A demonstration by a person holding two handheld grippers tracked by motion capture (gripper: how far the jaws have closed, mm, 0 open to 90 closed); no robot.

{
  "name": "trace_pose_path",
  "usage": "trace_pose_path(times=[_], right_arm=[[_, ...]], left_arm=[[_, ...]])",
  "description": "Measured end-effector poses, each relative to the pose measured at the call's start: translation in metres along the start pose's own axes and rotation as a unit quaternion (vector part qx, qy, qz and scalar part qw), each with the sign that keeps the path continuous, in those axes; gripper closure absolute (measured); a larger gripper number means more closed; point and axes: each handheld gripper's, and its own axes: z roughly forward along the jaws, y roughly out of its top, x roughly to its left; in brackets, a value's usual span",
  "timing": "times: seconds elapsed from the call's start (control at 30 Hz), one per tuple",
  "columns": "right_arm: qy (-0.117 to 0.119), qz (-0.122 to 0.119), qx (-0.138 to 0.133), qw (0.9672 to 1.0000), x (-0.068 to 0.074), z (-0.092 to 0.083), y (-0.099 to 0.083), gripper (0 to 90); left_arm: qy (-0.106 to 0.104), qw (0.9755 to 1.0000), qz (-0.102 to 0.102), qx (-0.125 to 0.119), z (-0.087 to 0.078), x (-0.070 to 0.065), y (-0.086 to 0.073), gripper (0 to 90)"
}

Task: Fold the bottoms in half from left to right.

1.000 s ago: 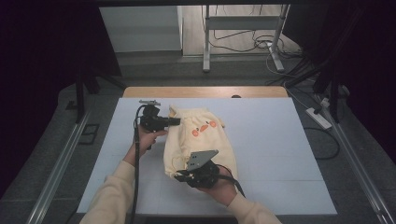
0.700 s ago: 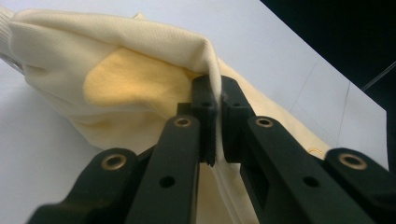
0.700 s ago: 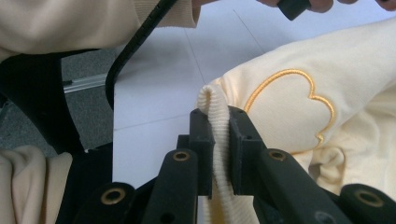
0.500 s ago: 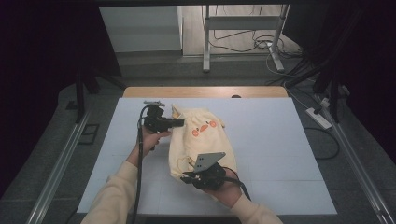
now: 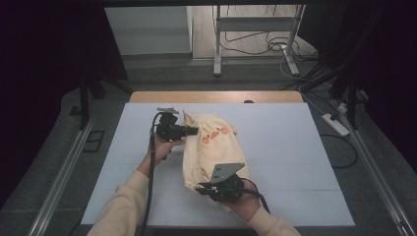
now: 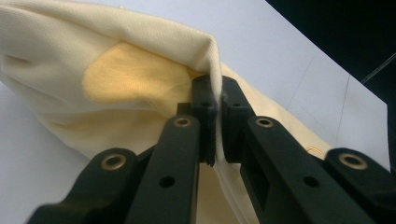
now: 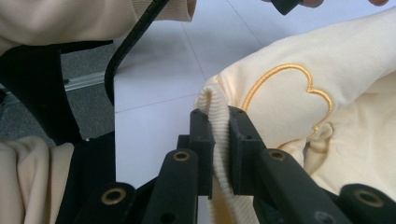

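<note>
Cream sweatshirt [image 5: 212, 147] on white worktop [image 5: 295, 147], left claw [image 6: 215, 100] clamped on smooth fold, right claw [image 7: 219, 122] clamped on ribbed hem.

The cream garment [image 5: 212, 147] is soft matt knit cloth with ribbed hem, lying on a smooth matt white table [image 5: 295, 147].

One cream garment [image 5: 212, 147], two hand-held grippers, one white table [image 5: 295, 147]

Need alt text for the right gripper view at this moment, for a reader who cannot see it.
The right gripper has its two black jaws clamped on the ribbed edge of a cream garment, which bears an orange embroidered outline. Behind it lie the white table, a black cable and a cream sleeve.
</note>
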Motion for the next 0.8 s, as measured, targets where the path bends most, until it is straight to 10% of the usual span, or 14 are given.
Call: trace_pose_path(times=[0.8], right_arm=[[-0.013,0.017,-0.008,0.9997,-0.002,-0.018,-0.014,81.5]], left_arm=[[-0.003,0.9999,0.013,-0.004,0.011,-0.013,0.005,85.9]])
